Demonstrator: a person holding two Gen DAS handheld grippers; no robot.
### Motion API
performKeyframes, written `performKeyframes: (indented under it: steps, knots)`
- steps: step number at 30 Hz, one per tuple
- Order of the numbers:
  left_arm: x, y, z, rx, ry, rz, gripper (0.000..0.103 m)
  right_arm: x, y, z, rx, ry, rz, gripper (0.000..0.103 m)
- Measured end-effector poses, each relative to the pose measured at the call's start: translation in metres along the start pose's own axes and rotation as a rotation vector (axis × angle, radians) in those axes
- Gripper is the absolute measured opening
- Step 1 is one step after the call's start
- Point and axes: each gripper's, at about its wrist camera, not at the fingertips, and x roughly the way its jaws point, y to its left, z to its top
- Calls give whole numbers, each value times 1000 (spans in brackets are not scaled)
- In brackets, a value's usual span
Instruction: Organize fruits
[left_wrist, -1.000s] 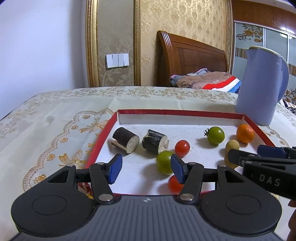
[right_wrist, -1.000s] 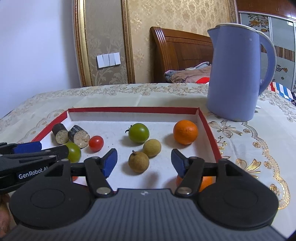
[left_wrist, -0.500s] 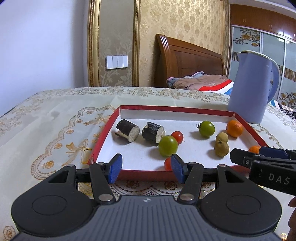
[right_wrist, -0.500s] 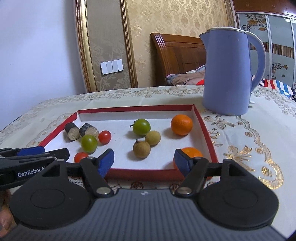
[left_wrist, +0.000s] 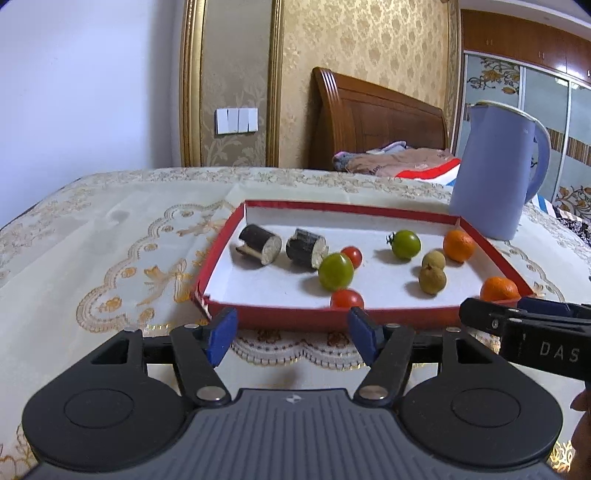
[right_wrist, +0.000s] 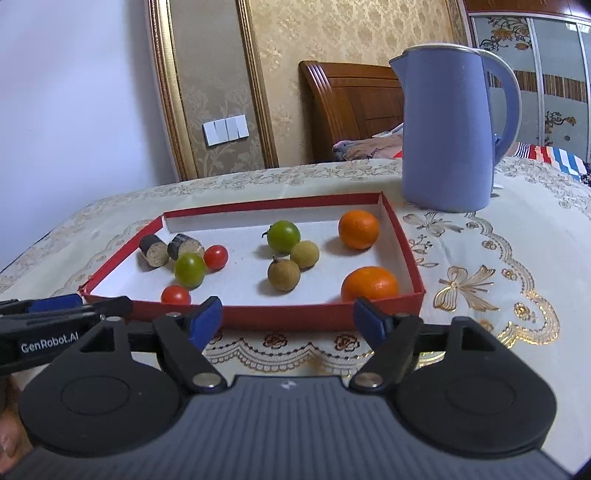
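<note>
Left gripper (left_wrist: 293, 330) jaws opening, nothing between them, right gripper (right_wrist: 288, 319) likewise opening and empty, both just short of the tray (right_wrist: 280, 316), fruit inside.

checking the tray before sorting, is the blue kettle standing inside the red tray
No, the blue kettle stands on the tablecloth beyond the far right corner of the red tray, outside its wall.

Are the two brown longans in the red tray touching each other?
Cannot tell. In both wrist views the near longan and far longan overlap, so neither contact nor a gap shows in the red tray.
</note>
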Motion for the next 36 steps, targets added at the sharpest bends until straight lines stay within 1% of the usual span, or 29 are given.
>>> performKeyframes:
  steps: [2,3,10,12,15,19,25,30,36]
  knots:
    - [0,1,-1,-9,10,-6,71,0,1,-1,-9,3,1,78]
    - [0,2,-1,-13,11,-6,71,0,2,-1,-15,7,0,78]
    - [1,1,-2,-13,18,-2,71,-2,1,-5,-2,27,-7,78]
    - [1,1,-2,-10,20,-4,71,-2,0,-5,-1,27,-6,81]
    - [2,0,-2,-1,30,-3,71,-3,1,-5,-8,24,-10,81]
    - [3,2,-3,-19,39,12,71,-2,1,-5,-4,28,-11,83]
    - [5,4,-3,-31,51,13,71,-1,1,-6,-2,31,-15,85]
    - [3,2,-4,-13,40,31,71,-2,0,-8,4,43,-17,85]
    - [4,2,-3,-12,47,24,71,0,1,-9,0,54,-27,88]
